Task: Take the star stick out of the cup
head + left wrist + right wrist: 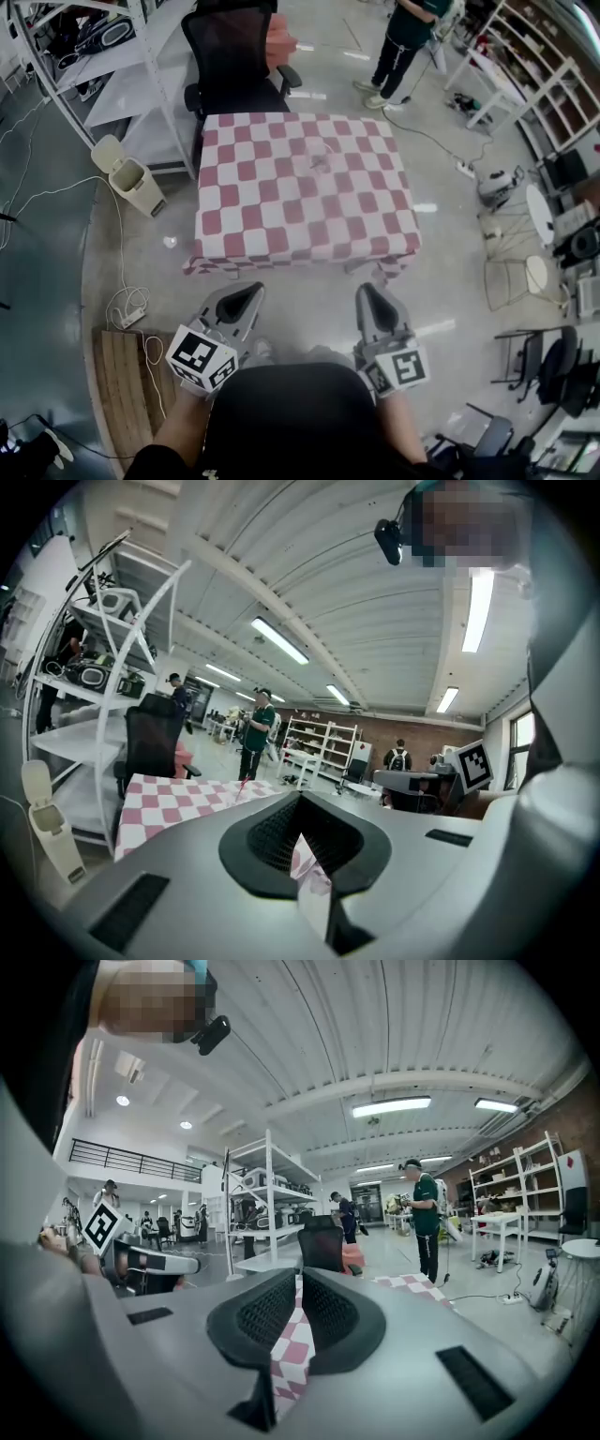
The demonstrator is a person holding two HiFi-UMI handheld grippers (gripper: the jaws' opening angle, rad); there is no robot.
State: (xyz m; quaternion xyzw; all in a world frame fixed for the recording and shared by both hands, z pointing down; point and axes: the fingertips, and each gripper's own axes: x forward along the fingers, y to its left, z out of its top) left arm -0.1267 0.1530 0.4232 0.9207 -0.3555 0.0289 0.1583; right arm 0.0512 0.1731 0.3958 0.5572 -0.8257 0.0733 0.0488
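A table with a red-and-white checked cloth (281, 202) stands ahead of me. Near its middle is a small clear cup (322, 161) with a thin reddish stick in it; the stick (242, 786) shows faintly in the left gripper view. Both grippers hang in front of the table's near edge, well short of the cup. My left gripper (251, 289) (300, 841) has its jaws together with nothing between them. My right gripper (367, 289) (298, 1302) is also shut and empty, with only the cloth showing through the slit.
A black office chair (234, 56) stands behind the table. At left are white shelving (94, 75), a cream bin (131, 178), floor cables and a wooden pallet (122, 384). A person (403, 42) stands at the back. Chairs and stools (525, 281) crowd the right.
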